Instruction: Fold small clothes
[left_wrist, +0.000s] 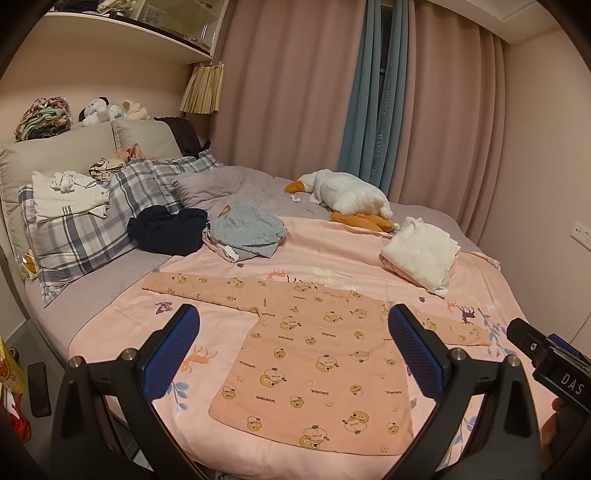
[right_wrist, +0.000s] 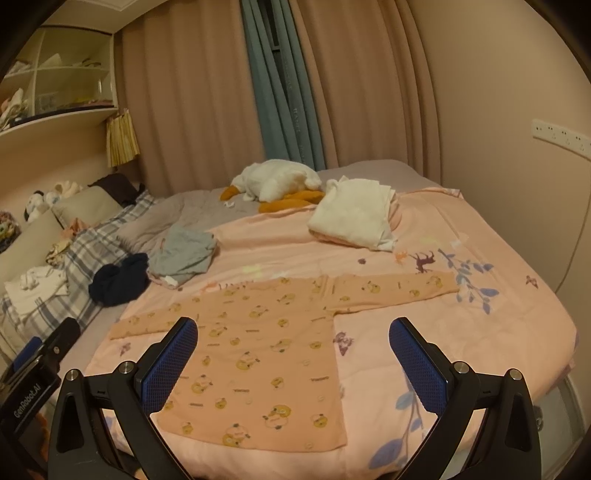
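Note:
A small peach long-sleeved shirt (left_wrist: 314, 354) with a cartoon print lies flat on the pink sheet (left_wrist: 122, 325), both sleeves spread out sideways. My left gripper (left_wrist: 293, 325) hovers open above its lower half, nothing between its blue pads. In the right wrist view the same shirt (right_wrist: 266, 350) lies left of centre. My right gripper (right_wrist: 293, 338) is open too, above the shirt's right edge and the pink sheet (right_wrist: 461, 332). Each gripper shows at the other view's edge: the right one (left_wrist: 550, 354), the left one (right_wrist: 35, 365), their jaws unseen.
A folded white pile (left_wrist: 421, 254), a grey garment (left_wrist: 247, 229) and a dark navy garment (left_wrist: 166, 229) lie farther back on the bed. A plush goose (left_wrist: 343, 195) rests near the curtains. Plaid pillows (left_wrist: 92, 221) with more clothes line the left. The bed's edge is close below.

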